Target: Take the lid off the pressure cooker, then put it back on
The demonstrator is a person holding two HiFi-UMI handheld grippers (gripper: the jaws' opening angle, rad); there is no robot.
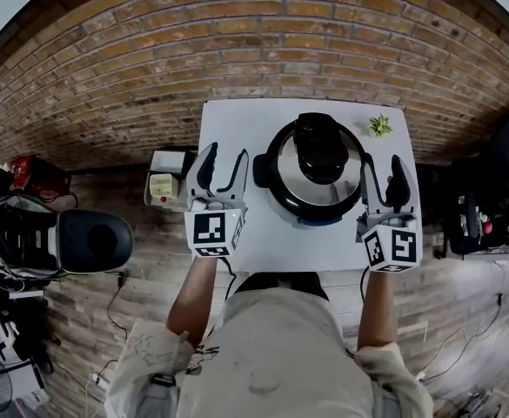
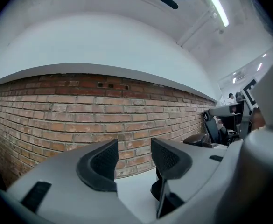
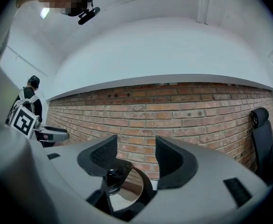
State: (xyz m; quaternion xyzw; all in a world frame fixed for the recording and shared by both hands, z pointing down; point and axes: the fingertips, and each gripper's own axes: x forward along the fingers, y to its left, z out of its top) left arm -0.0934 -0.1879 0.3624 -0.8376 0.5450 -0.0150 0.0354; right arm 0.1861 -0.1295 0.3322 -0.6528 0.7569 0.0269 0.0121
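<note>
The pressure cooker (image 1: 317,168) stands on the white table (image 1: 237,124), its steel lid (image 1: 332,190) on and a black handle (image 1: 319,146) on top. My left gripper (image 1: 222,166) is level to the cooker's left, open, with nothing between its jaws. My right gripper (image 1: 383,178) is level to its right, also open and empty. In the left gripper view the left gripper (image 2: 134,160) faces the brick wall, and a black part of the cooker (image 2: 160,190) shows low at the right. In the right gripper view the right gripper (image 3: 134,160) has the lid's rim (image 3: 136,185) low at the left.
A small green plant (image 1: 379,126) sits at the table's far right corner. A low stand with a cream box (image 1: 167,181) is left of the table, and a black chair (image 1: 93,242) further left. Brick wall (image 1: 237,50) runs behind. A person (image 3: 30,97) stands far left.
</note>
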